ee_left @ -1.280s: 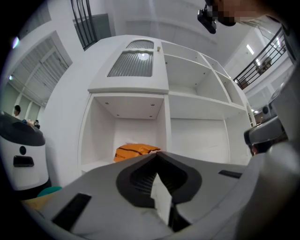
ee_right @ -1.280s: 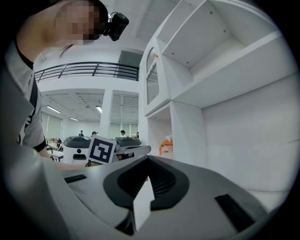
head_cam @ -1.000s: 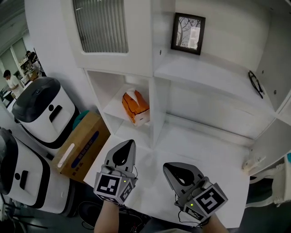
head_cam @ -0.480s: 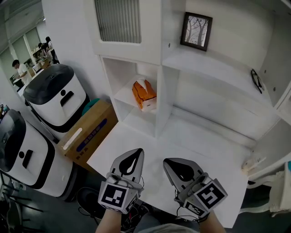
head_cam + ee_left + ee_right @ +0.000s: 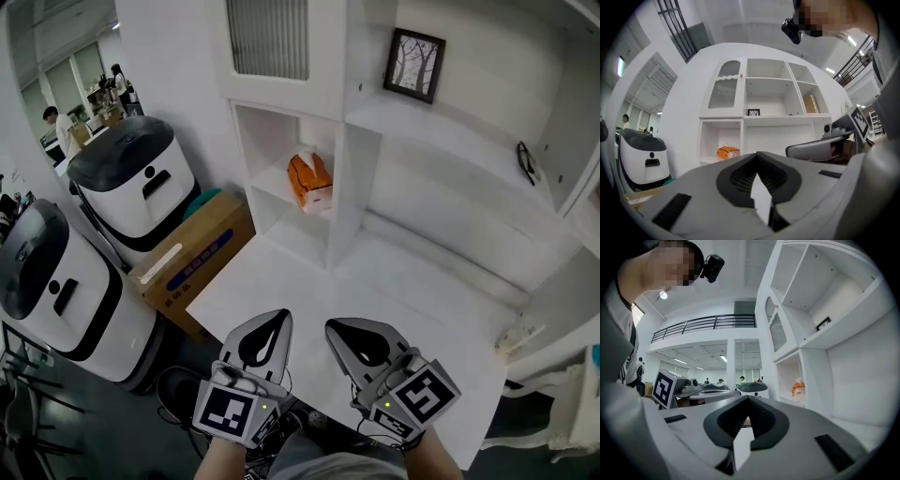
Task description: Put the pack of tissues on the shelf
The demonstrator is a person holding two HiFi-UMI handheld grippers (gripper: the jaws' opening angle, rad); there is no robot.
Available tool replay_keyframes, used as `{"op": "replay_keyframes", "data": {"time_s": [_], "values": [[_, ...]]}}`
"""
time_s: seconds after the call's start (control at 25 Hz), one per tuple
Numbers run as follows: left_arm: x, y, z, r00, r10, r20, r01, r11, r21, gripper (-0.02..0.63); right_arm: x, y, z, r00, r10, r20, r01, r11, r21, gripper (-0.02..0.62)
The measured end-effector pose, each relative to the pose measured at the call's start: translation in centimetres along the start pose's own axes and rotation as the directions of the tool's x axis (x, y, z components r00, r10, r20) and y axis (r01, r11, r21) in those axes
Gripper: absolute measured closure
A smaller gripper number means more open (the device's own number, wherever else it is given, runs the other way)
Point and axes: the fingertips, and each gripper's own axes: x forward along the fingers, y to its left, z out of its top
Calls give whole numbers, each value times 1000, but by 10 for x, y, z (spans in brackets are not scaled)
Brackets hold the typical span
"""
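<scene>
Looking down from the head: find left gripper (image 5: 275, 317) and right gripper (image 5: 335, 327) side by side over the near edge of the desk (image 5: 281, 281), both pinched shut and empty. Spot tissues (image 5: 310, 180) far off, resting on the shelf (image 5: 267, 184), well apart from both. From the left gripper view: see jaws tip to tip with nothing between, tissues (image 5: 728, 152) far left. From the right gripper view: same closed, empty jaws, tissues (image 5: 798, 391) far right.
</scene>
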Motion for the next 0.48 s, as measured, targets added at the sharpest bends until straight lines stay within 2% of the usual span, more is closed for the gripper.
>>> {"op": "replay_keyframes", "data": {"time_s": [0.2, 0.4, 0.48], "values": [[-20, -8, 5, 999, 37, 6, -37, 999, 22, 586, -4, 17, 2, 999, 43, 1, -43, 999, -13, 584], [-38, -17, 8, 998, 59, -17, -59, 998, 1, 586, -7, 31, 4, 997, 82, 5, -82, 996, -19, 584], [-45, -20, 12, 997, 73, 1, -73, 997, 6, 586, -8, 36, 5, 995, 98, 6, -98, 995, -21, 584]]}}
